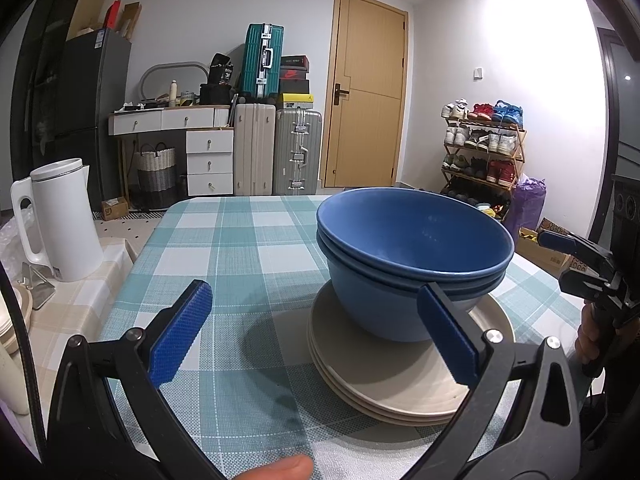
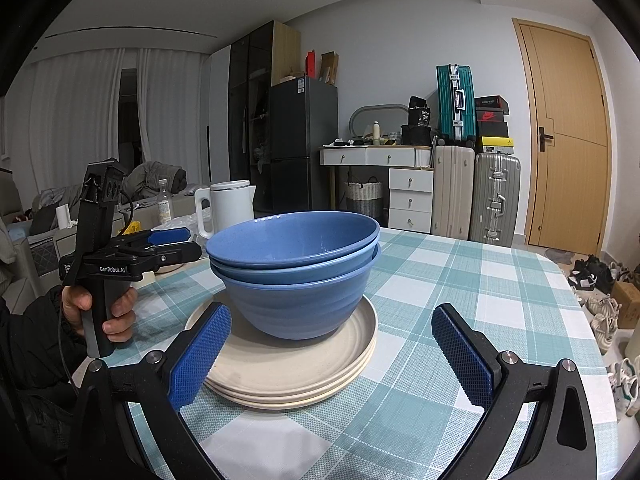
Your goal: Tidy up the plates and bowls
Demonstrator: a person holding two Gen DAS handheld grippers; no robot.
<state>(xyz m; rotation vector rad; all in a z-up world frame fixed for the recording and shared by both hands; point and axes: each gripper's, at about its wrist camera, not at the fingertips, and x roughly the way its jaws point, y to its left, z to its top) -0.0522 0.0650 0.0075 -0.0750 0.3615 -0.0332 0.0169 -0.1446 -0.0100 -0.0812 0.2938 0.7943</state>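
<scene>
Three nested blue bowls [image 1: 412,256] sit on a stack of round beige plates [image 1: 384,372], which rests on the counter covered in a teal-and-white checked cloth [image 1: 224,248]. The left claw [image 1: 316,332] is spread wide with nothing between its blue ribbed pads [image 1: 180,334], near the stack. The right claw [image 2: 332,356] is likewise spread and empty, its left pad just before the plates' near rim. The left wrist view shows a shoe rack [image 1: 484,152] far right; the right wrist view shows the hand [image 2: 100,308] gripping the left tool's handle, plus curtains [image 2: 80,120]. A white kettle [image 1: 60,220] stands left of the counter.
</scene>
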